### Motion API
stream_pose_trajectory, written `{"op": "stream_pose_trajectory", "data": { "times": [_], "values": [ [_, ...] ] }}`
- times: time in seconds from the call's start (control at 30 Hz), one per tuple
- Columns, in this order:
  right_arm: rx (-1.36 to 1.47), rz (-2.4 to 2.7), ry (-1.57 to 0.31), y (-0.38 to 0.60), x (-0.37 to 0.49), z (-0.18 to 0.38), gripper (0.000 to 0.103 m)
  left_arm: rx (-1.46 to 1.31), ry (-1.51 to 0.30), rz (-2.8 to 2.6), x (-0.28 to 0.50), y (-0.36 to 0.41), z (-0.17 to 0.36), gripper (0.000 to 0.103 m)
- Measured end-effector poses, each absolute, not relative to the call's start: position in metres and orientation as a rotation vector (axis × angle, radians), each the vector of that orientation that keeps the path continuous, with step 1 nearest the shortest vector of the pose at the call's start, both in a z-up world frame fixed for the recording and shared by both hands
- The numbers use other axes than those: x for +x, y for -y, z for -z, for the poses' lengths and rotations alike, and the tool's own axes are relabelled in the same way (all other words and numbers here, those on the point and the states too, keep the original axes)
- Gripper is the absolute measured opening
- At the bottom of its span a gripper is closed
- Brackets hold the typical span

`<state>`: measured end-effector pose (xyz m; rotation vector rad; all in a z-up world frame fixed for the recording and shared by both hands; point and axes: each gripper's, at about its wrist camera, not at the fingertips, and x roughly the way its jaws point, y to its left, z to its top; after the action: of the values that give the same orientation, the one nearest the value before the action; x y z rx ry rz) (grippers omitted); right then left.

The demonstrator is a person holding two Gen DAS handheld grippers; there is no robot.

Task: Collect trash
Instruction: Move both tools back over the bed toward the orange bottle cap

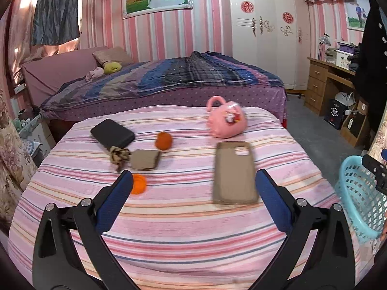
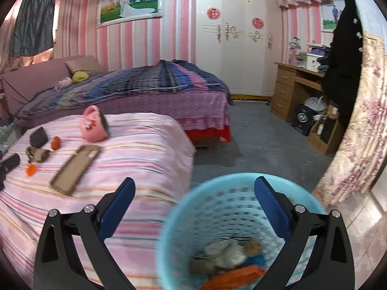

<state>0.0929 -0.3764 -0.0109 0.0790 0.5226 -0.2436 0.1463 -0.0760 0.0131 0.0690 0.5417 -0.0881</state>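
Poised over the striped bedspread (image 1: 183, 217), left gripper (image 1: 193, 183) spread wide and empty, aimed toward the orange scrap (image 1: 138, 183), crumpled wrapper (image 1: 119, 155) and brown folded paper (image 1: 145, 159) awaiting collection. Hovering above the blue basket (image 2: 217, 193), right gripper (image 2: 194, 191) equally wide, holding nothing, likely placed for a drop. Already in the basket: blurred grey and orange litter (image 2: 232, 265), hard to identify. Basket's far side cut off in left view; phone case (image 1: 234, 171) smeared by motion.
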Motion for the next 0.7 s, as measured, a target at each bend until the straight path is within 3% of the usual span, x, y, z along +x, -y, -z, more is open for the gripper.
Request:
{"op": "stream_pose_trajectory", "data": {
  "times": [0.47, 0.7],
  "values": [
    [-0.002, 0.137, -0.541, 0.291, 0.162, -0.015, 0.097, -0.049, -0.600, -0.014, 0.193, -0.008, 0.003, 0.098],
    [-0.026, 0.097, -0.548, 0.263, 0.182, 0.001, 0.098, -0.064, -0.652, -0.059, 0.207, -0.033, 0.024, 0.098]
  ]
}}
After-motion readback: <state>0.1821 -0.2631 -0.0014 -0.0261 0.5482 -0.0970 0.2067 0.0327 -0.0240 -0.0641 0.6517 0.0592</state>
